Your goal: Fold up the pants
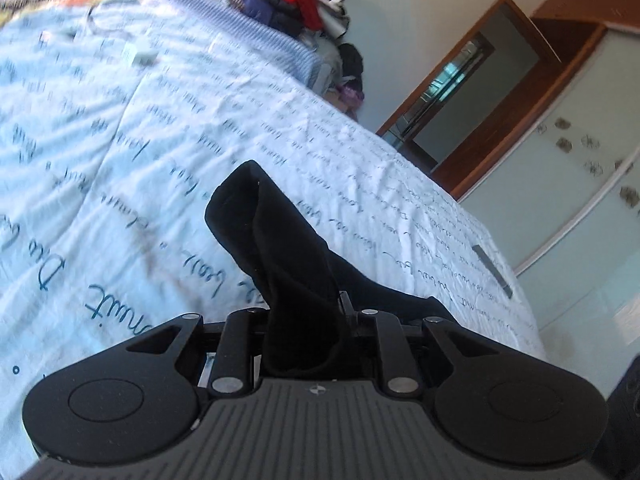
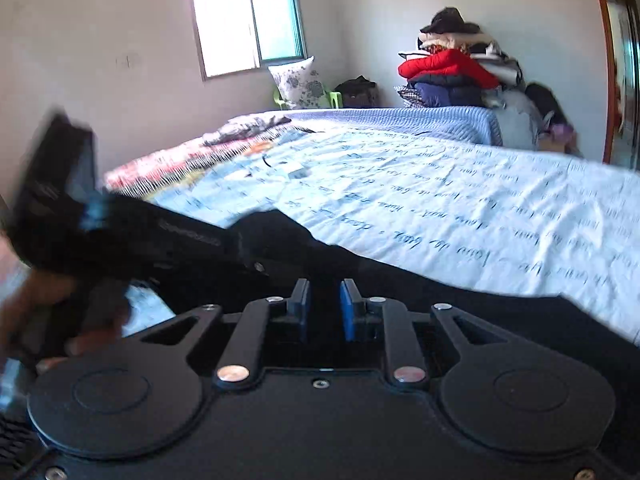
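Note:
Black pants [image 1: 264,232] rise in a bunched fold out of my left gripper [image 1: 304,312], which is shut on them; the cloth hides its fingertips. Under them lies the pale blue bed sheet [image 1: 160,160] with dark handwriting print. In the right wrist view the pants [image 2: 440,292] stretch as a dark band across the near side of the sheet [image 2: 440,200]. My right gripper [image 2: 324,304] has its blue pads [image 2: 348,312] close together with black cloth filling the gap, so it is shut on the pants. At the left, blurred, the left gripper [image 2: 248,248] is held by a hand [image 2: 36,312].
A heap of clothes with a red jacket [image 2: 452,72] stands past the bed's far corner. A floral pillow [image 2: 300,84] sits under the window. A wardrobe with pale doors [image 1: 560,160] borders the bed's right side. Small items [image 1: 140,54] and a dark strip [image 1: 492,268] lie on the sheet.

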Tool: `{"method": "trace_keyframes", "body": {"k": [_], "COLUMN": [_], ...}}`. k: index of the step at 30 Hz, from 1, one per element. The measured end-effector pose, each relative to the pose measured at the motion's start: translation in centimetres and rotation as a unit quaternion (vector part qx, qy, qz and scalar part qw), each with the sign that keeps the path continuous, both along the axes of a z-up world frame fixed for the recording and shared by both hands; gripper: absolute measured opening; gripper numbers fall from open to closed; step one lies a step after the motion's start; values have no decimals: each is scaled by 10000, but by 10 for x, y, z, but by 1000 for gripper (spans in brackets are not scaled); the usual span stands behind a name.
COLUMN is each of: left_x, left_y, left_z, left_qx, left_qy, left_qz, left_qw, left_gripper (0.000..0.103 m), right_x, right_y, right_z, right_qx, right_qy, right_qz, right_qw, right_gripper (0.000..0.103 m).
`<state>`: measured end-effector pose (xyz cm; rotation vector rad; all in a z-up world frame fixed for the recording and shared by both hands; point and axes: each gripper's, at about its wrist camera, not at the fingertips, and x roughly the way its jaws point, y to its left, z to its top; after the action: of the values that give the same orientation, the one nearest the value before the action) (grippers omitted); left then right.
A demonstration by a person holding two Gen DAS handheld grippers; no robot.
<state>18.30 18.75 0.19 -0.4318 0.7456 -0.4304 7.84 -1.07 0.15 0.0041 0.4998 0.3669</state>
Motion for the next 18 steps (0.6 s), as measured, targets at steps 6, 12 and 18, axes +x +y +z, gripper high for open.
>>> {"method": "trace_keyframes", "body": {"k": [6,12,18], "left_x": [-46,-78,-102], "left_y": [-50,-96,-156], "left_z": [37,59,74], "left_qx": [522,511,706], "left_qy": [-730,-1055,-1345], "left_qz": [-251,-481,-916], "left_qw": [9957,9919,9841], "left_gripper": [21,26,31], "right_x": [-14,-45,-68], "right_y": [-26,-72,-121], "right_z": [14,28,31], "right_qx": [467,880,1129], "right_qy": [-92,-394,-572], "right_qz": [-24,-315,-737], "right_qw": [9989,9948,9892], "right_gripper": [19,19,19]}}
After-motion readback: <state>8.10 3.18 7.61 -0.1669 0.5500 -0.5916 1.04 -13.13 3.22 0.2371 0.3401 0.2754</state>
